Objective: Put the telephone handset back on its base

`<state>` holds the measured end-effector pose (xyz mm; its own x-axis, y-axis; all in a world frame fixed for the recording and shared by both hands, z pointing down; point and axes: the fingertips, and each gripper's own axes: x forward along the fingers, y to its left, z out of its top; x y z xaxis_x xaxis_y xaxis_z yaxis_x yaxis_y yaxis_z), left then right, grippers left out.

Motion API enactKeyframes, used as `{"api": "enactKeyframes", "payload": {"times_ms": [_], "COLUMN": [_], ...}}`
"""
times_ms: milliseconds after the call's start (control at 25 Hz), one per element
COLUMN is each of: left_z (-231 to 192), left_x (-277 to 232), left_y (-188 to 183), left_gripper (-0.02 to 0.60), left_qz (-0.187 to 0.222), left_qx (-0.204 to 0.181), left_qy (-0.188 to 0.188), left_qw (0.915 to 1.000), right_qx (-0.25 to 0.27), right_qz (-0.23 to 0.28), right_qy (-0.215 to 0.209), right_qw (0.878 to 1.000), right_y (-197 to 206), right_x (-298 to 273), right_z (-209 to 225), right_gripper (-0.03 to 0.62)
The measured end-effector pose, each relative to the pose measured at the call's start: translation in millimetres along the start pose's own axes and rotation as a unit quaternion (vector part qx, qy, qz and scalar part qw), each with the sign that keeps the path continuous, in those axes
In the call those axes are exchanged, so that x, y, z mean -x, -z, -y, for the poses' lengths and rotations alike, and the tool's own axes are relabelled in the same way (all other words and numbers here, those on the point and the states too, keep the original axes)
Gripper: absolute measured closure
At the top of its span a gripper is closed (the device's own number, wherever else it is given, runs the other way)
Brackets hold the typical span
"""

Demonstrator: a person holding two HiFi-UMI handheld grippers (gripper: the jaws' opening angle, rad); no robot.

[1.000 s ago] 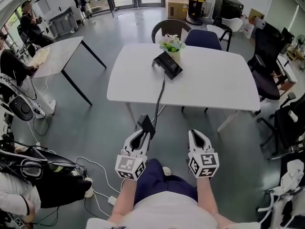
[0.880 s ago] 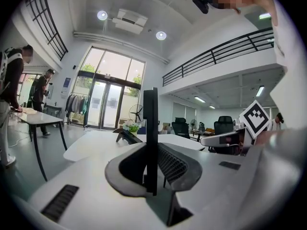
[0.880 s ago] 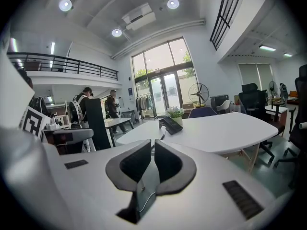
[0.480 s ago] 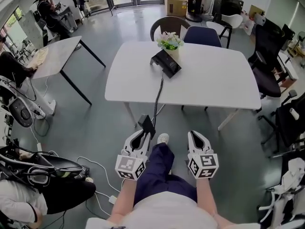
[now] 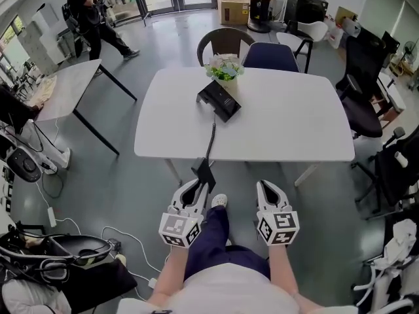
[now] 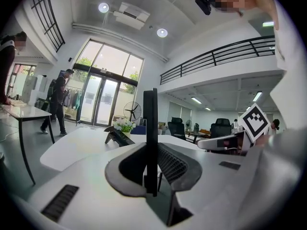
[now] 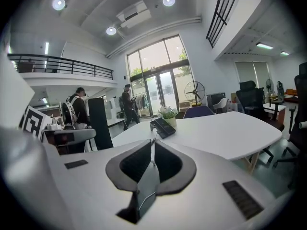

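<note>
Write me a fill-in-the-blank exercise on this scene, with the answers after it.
The left gripper is shut on the black telephone ____.
The phone base sits on the white ____, next to a potted plant.
The right gripper is shut and holds ____.
Missing words: handset; table; nothing.

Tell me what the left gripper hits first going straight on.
Likely the near edge of the white table, though depth is unclear; the handset held in the left gripper sticks out ahead and would touch first.
</note>
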<state>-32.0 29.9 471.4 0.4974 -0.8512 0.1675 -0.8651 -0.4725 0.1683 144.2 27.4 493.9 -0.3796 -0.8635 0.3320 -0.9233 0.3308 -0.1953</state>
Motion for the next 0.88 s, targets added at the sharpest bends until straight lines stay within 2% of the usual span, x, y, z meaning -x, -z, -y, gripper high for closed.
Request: {"api": "enactKeyframes", "payload": {"times_ms": [600, 880], "left_z": [-63.6, -93.0], "left_x": [-114.2, -150.3], "left_y": [-34.4, -47.9], "left_gripper": [0.509, 0.509], "left_qz": [-0.002, 0.001], "left_qx": [0.039, 0.051], "left_qy": [0.038, 0.053], "left_qw": [0.9985, 0.9973], "right_qx": [-0.005, -0.002], "right_qz": [-0.002, 0.001], "right_qy": [0.025, 0.028], "right_qw": [1.000, 1.000], "right_y": [-59.5, -79.6], "right_x": [-110.8, -154.6], "right_z": [40.1, 40.5], "right_gripper": [0.549, 0.549]}}
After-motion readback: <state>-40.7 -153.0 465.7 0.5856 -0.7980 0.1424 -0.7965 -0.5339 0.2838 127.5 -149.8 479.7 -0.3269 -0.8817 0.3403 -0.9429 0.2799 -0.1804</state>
